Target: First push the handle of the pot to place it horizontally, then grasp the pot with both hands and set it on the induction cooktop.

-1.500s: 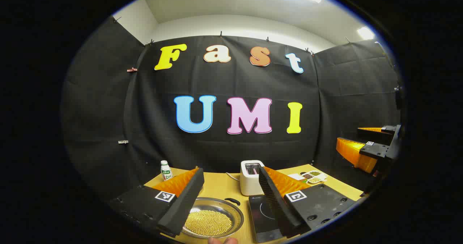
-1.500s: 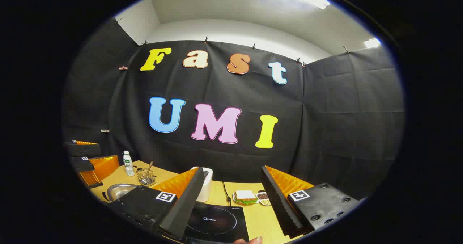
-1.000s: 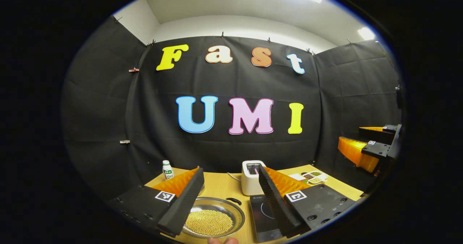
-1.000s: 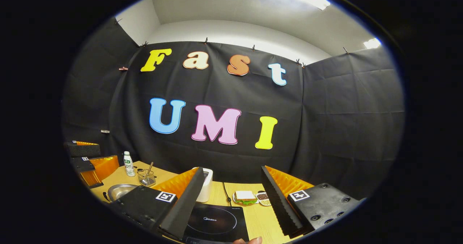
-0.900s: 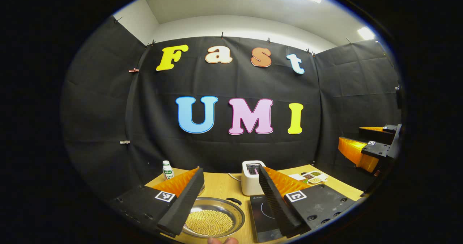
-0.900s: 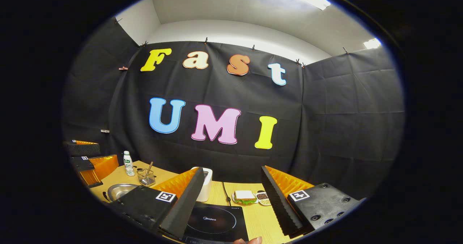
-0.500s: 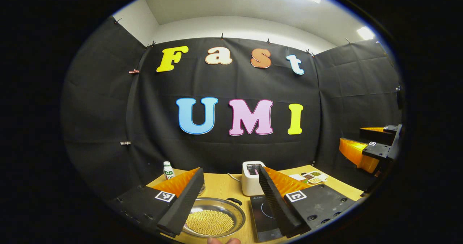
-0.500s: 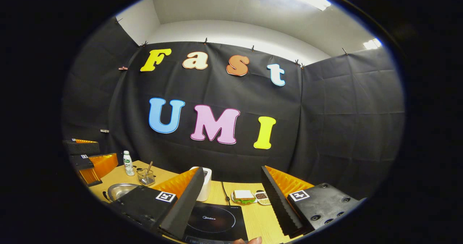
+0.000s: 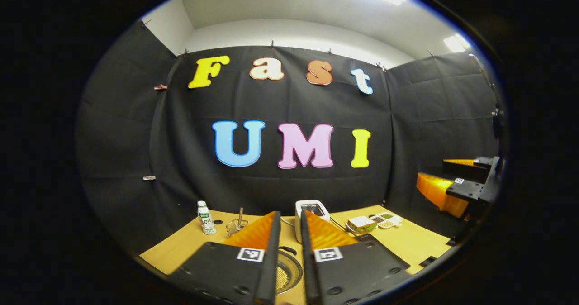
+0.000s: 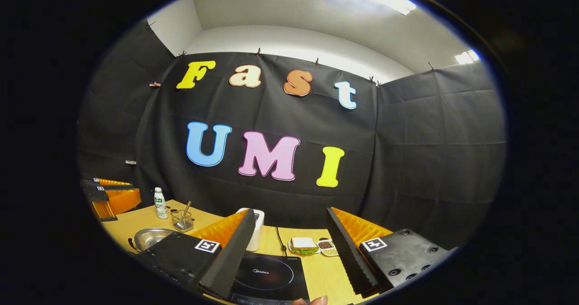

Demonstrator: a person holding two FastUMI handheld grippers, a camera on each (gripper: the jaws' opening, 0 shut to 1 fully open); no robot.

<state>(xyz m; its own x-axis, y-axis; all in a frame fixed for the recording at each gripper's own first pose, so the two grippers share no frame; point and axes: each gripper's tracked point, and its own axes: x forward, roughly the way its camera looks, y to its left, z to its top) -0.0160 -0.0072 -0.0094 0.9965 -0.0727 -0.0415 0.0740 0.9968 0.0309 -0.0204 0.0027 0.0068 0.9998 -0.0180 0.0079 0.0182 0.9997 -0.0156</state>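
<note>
Since half a second ago the left gripper (image 9: 287,269) has narrowed its fingers to a slim gap, nothing between them. Straight ahead at 12 o'clock, partly hidden behind its fingertips, sits the pot (image 9: 289,271) on the table (image 9: 181,246), with one black handle (image 9: 288,250) showing at its far rim, pointing roughly toward 12. So the left gripper looks nearer for the push. The right gripper (image 10: 289,250) is spread wide and empty above the induction cooktop (image 10: 271,275); from there the pot lies at 9 o'clock. One pot, one cooktop, two grippers.
</note>
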